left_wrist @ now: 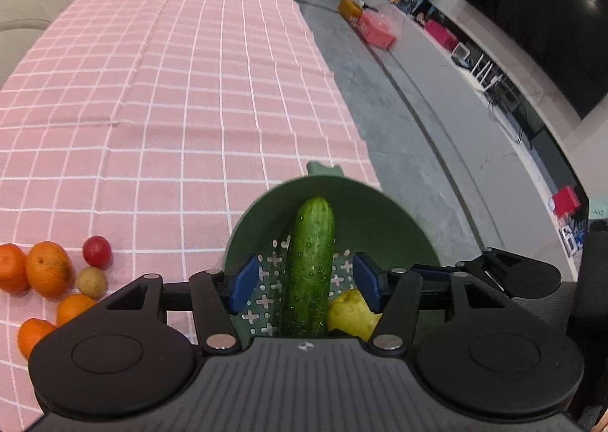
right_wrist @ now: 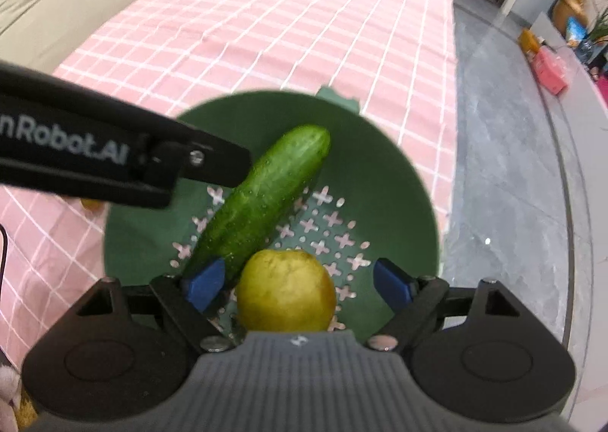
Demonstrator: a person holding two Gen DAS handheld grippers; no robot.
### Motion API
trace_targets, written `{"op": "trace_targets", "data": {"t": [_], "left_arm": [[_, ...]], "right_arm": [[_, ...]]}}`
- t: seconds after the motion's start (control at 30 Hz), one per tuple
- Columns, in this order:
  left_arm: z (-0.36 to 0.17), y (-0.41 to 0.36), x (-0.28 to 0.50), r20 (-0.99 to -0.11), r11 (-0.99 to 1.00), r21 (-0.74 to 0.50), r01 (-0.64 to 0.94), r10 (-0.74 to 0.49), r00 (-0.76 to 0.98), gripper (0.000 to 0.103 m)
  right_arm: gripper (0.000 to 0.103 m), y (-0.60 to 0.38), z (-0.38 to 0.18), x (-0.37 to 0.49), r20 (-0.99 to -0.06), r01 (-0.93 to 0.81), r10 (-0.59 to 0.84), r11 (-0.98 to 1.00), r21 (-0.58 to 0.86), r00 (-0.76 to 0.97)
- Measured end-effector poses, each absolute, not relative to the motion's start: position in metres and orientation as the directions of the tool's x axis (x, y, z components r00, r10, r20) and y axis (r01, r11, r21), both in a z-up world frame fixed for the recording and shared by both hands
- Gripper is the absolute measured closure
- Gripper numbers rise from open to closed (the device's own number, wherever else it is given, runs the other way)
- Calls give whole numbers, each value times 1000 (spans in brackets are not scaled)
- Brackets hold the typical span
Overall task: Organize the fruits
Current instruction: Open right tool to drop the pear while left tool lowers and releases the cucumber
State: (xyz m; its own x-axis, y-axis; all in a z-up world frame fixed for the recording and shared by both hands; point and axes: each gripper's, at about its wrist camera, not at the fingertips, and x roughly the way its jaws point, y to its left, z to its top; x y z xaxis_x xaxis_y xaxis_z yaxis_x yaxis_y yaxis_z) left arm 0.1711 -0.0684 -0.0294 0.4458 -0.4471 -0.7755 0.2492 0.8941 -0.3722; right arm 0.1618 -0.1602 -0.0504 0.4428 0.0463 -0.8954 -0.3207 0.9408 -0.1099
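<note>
**Cucumber and pear lie in the green colander, both claws open above them**

The table, under a pink checked cloth (left_wrist: 171, 89), carries everything. At its right edge, close to the near right corner, stands a green colander (right_wrist: 380, 173) with cross-shaped holes in its floor.

A cucumber (right_wrist: 262, 200) lies inside the colander, its far tip resting up the wall and its near end on the perforated floor. A yellow-green pear (right_wrist: 285, 290) sits on the floor just beside the cucumber's near end.

The left gripper (left_wrist: 306, 281) hangs over the cucumber with its blue pads spread to either side, clear of the skin. The right gripper (right_wrist: 300, 285) hangs over the pear, jaws wide, pads well off it.

Toward the near left of the table lie several oranges (left_wrist: 49, 268), a small potato (left_wrist: 91, 281) touching them, and a red tomato (left_wrist: 97, 251) just behind.
</note>
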Motion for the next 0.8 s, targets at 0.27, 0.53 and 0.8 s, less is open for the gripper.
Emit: {"op": "trace_targets", "data": {"t": [0.27, 0.53, 0.8], "left_arm": [[2, -35, 150, -736, 907, -363, 212, -418, 532, 34], [19, 9, 129, -723, 923, -360, 133, -367, 586, 34], [7, 53, 117, -754, 933, -359, 14, -299, 585, 34]], "right_arm": [[17, -145, -17, 135, -810, -231, 79, 970, -71, 582], [17, -110, -7, 120, -735, -267, 196, 964, 22, 649], [17, -72, -13, 111, -717, -340, 281, 938, 65, 638]]}}
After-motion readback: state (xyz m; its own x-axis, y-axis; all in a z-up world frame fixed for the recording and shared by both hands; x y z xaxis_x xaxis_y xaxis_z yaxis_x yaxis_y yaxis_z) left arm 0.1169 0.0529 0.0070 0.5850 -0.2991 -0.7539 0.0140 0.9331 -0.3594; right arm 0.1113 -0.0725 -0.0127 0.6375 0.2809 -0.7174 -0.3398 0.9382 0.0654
